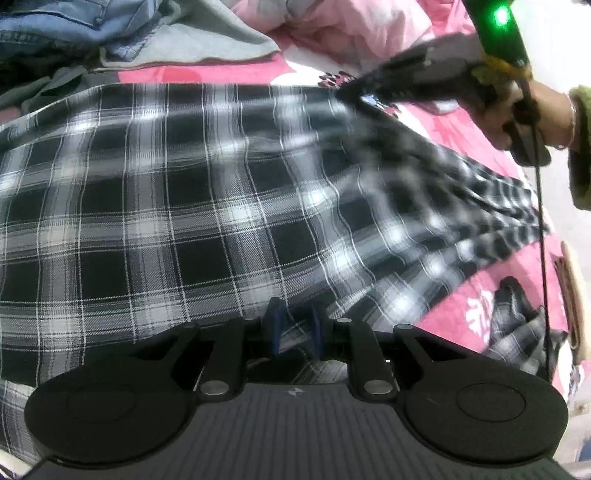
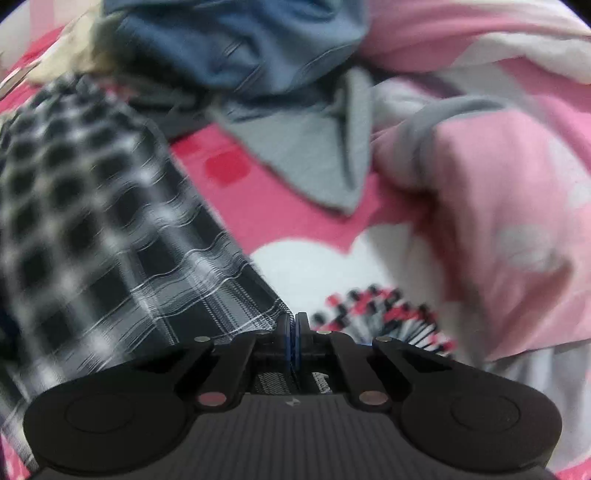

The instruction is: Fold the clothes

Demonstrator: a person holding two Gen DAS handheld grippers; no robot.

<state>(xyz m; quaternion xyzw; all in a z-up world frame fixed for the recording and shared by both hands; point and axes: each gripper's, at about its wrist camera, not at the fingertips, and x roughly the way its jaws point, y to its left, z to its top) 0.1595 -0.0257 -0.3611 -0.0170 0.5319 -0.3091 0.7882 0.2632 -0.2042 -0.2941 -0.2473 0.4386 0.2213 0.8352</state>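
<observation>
A black-and-white plaid shirt (image 1: 177, 192) lies spread over the bed and fills most of the left wrist view. My left gripper (image 1: 295, 321) sits at its near edge, its blue pads (image 1: 275, 328) a little apart with a bunched fold of the plaid pinched between them. At the shirt's far right corner, my right gripper (image 1: 343, 90) is held by a person's hand (image 1: 532, 122), and creases fan out from its tip. In the right wrist view the right gripper (image 2: 294, 321) is shut, with the edge of the plaid shirt (image 2: 110, 240) caught in it and the cloth stretching away to the left.
Blue jeans (image 1: 55, 26) and a grey garment (image 1: 207, 40) are heaped at the back, beside a pink quilt (image 2: 498, 206). The pink bedsheet (image 1: 461, 295) shows to the right, with a loose plaid sleeve (image 1: 517, 332) on it. A black cable (image 1: 541, 221) hangs from the right gripper.
</observation>
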